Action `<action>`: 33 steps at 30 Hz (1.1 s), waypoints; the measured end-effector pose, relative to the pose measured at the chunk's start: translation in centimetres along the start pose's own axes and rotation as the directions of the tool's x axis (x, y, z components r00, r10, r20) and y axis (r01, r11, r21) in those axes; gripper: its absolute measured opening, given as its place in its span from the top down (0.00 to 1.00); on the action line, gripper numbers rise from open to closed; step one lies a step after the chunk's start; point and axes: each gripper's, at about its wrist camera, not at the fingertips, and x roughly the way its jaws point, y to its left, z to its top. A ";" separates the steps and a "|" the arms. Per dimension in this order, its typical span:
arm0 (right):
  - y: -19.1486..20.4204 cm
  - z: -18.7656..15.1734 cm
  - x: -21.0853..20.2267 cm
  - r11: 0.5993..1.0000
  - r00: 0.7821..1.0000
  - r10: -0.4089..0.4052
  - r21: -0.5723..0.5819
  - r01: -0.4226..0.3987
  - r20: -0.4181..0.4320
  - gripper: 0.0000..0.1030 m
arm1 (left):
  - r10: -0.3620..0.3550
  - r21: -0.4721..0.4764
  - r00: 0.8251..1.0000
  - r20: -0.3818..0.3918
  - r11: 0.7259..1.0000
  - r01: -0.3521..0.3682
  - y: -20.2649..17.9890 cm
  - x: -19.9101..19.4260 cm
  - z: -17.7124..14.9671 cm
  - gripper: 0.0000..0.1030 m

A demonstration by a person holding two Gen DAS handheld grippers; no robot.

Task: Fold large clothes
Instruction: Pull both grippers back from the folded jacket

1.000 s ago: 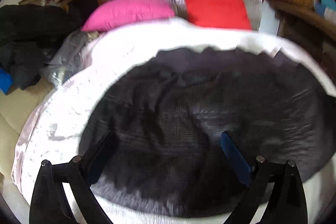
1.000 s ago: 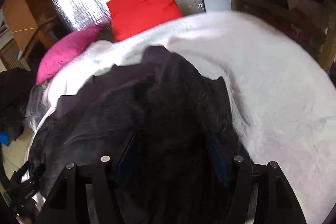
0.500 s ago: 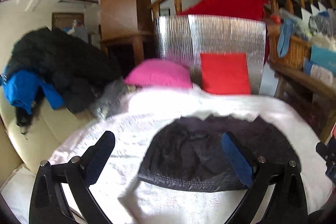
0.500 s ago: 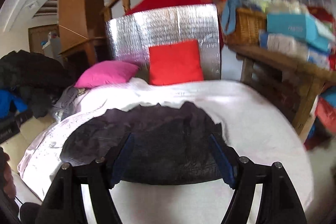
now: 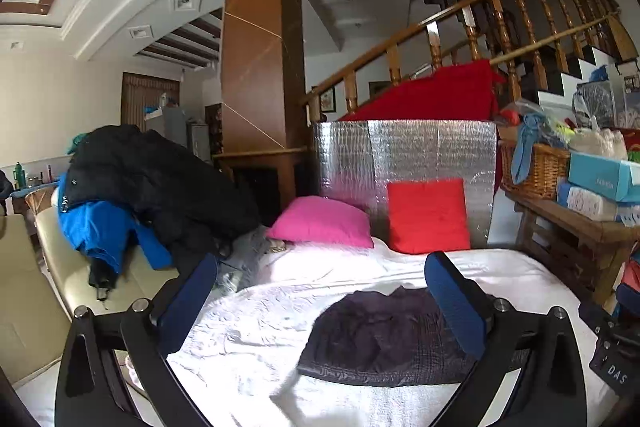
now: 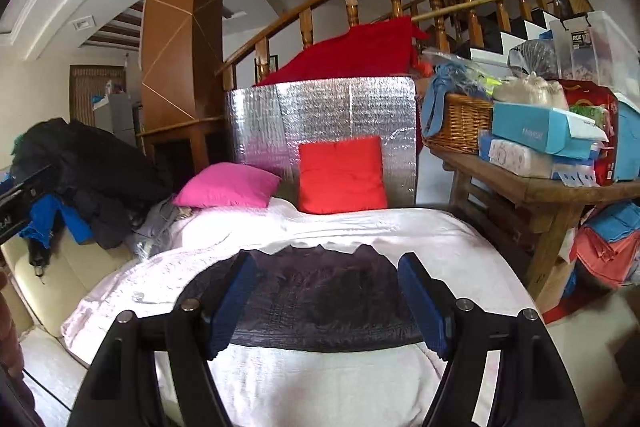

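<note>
Bare white bedspread (image 6: 440, 239) is left open around the folded dark garment (image 6: 320, 295) at lower centre. The far edge is blocked by a pink pillow (image 6: 228, 191) and red cushion (image 6: 340, 175); the right by a loaded wooden bench (image 6: 540, 187).

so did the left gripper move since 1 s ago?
Yes. The left gripper pulled up and back: the red cushion, then near the frame's top, now sits mid-frame, and the dark garment looks far smaller.

Pink cushion (image 5: 322, 221) beside red square cushion (image 5: 427, 215), silver foil panel (image 5: 404, 155) behind; woven wicker basket (image 6: 460, 119) on wooden bench (image 6: 532, 187).
</note>
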 end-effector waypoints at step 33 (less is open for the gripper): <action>2.6 0.3 -3.8 1.000 0.999 -0.004 -0.001 0.004 -0.044 0.25 | 0.043 -0.009 0.999 -0.002 0.999 -0.043 1.7 -3.6 0.6 0.00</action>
